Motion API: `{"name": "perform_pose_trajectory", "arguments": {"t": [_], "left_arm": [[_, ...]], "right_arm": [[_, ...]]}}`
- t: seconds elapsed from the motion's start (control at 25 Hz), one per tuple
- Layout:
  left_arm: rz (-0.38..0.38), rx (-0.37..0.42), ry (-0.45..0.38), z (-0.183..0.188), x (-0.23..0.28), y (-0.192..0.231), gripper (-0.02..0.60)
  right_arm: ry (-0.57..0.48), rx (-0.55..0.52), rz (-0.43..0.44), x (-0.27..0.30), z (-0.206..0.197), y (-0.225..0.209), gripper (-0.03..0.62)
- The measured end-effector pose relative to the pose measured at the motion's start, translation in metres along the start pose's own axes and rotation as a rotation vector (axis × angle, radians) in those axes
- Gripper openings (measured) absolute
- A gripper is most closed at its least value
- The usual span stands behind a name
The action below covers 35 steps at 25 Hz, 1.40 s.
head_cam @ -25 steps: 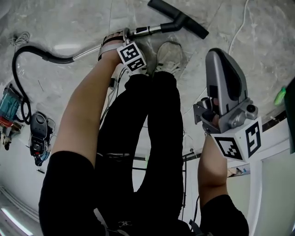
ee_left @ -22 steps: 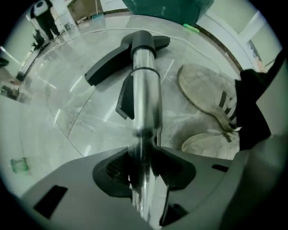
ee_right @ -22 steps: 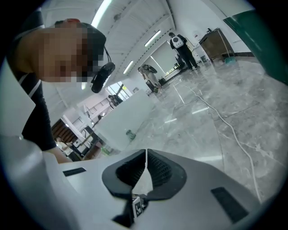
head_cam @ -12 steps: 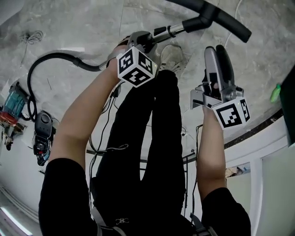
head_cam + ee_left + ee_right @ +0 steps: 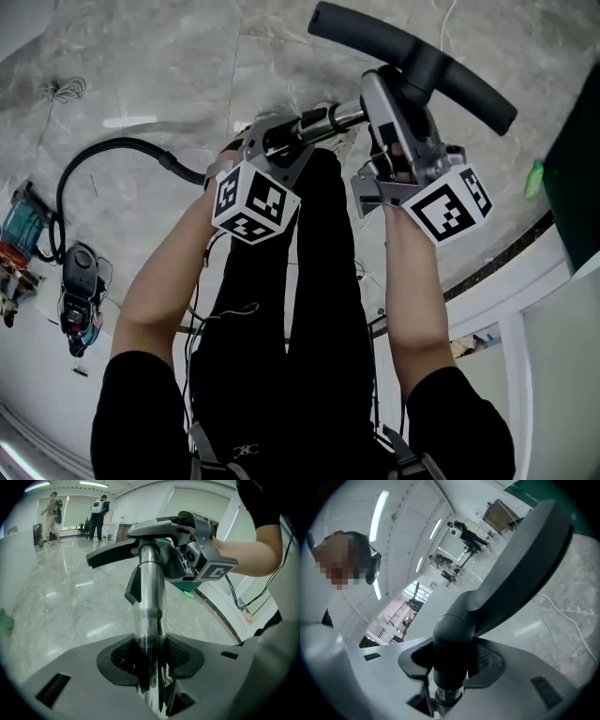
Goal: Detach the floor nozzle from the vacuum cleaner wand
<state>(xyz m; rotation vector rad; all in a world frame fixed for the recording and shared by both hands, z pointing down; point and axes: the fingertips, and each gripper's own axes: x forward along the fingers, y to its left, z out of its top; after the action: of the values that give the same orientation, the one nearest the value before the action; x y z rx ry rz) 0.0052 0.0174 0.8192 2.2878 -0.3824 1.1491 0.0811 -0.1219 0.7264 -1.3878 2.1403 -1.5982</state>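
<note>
Black bar-shaped plastic floor nozzle [image 5: 412, 64] up off the grey marble floor [image 5: 141, 56], seated on the far end of the shiny chrome metal wand [image 5: 342, 115]. Right tool [image 5: 398, 112] at that end of the wand, jaws just reopened then eased inward, pinching the nozzle's round black neck. Left tool [image 5: 281, 136] just behind it along the wand, jaws just drawn in, clamped on the bare chrome tube. Black curved hose [image 5: 103, 155] trailing from the wand's near end to the floor.

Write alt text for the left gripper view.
The left gripper, jaws just closed, clamps a metal wand. Farther up, the right gripper, jaws just closing, holds the black floor nozzle by its neck, above a glossy floor.
</note>
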Motion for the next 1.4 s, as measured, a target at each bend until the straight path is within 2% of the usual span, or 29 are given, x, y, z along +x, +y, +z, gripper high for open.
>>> {"name": "perform_pose_trajectory", "arguments": {"t": [0.12, 0.2, 0.28, 0.4, 0.44, 0.48, 0.52, 0.56, 0.6, 0.68, 0.72, 0.76, 0.8, 0.88, 0.92, 1.04, 1.16, 1.4], "left_arm": [[-0.039, -0.041, -0.001, -0.014, -0.013, -0.004, 0.161], [-0.069, -0.066, -0.014, -0.02, -0.019, -0.006, 0.161], [-0.152, -0.085, -0.039, -0.024, -0.027, -0.015, 0.161], [-0.399, -0.118, -0.041, -0.029, -0.044, -0.047, 0.161], [-0.448, -0.135, -0.036, -0.031, -0.05, -0.057, 0.161], [-0.451, -0.154, -0.037, -0.034, -0.053, -0.061, 0.161], [-0.41, -0.175, -0.038, -0.037, -0.054, -0.059, 0.161], [-0.337, -0.196, -0.035, -0.042, -0.051, -0.053, 0.159], [-0.246, -0.217, -0.022, -0.047, -0.047, -0.045, 0.158], [-0.073, -0.241, 0.032, -0.058, -0.036, -0.032, 0.156], [-0.026, -0.237, 0.061, -0.061, -0.029, -0.029, 0.155], [-0.017, -0.218, 0.083, -0.064, -0.023, -0.032, 0.155], [-0.04, -0.182, 0.101, -0.069, -0.02, -0.041, 0.155], [-0.101, -0.093, 0.137, -0.087, -0.02, -0.066, 0.155], [-0.109, -0.068, 0.157, -0.098, -0.02, -0.071, 0.155], [-0.083, -0.088, 0.186, -0.114, -0.008, -0.063, 0.155], [-0.037, -0.127, 0.19, -0.114, 0.008, -0.036, 0.155], [0.04, -0.224, 0.163, -0.103, 0.06, 0.037, 0.155]], "right_arm": [[0.099, -0.025, 0.063, 0.008, -0.017, 0.021, 0.173], [0.162, -0.055, 0.15, 0.01, -0.026, 0.035, 0.172], [0.225, -0.106, 0.321, 0.003, -0.033, 0.055, 0.17], [0.393, -0.24, 0.631, -0.021, -0.049, 0.094, 0.169], [0.439, -0.274, 0.691, -0.026, -0.055, 0.105, 0.167], [0.468, -0.288, 0.705, -0.025, -0.059, 0.11, 0.167], [0.481, -0.279, 0.668, -0.019, -0.063, 0.11, 0.167], [0.48, -0.249, 0.584, -0.008, -0.065, 0.105, 0.167], [0.465, -0.195, 0.454, 0.003, -0.065, 0.095, 0.167], [0.403, -0.054, 0.099, 0.022, -0.056, 0.063, 0.167], [0.357, -0.022, -0.067, 0.026, -0.044, 0.045, 0.167], [0.304, -0.047, -0.181, 0.027, -0.025, 0.03, 0.167], [0.25, -0.115, -0.234, 0.027, -0.001, 0.019, 0.167], [0.172, -0.242, -0.232, 0.024, 0.049, 0.007, 0.167], [0.14, -0.265, -0.218, 0.022, 0.07, 0.002, 0.167], [0.057, -0.252, -0.206, 0.012, 0.098, -0.006, 0.167], [0.043, -0.249, -0.162, 0.006, 0.083, 0.001, 0.167], [0.115, -0.278, -0.129, -0.004, 0.031, -0.003, 0.167]]}}
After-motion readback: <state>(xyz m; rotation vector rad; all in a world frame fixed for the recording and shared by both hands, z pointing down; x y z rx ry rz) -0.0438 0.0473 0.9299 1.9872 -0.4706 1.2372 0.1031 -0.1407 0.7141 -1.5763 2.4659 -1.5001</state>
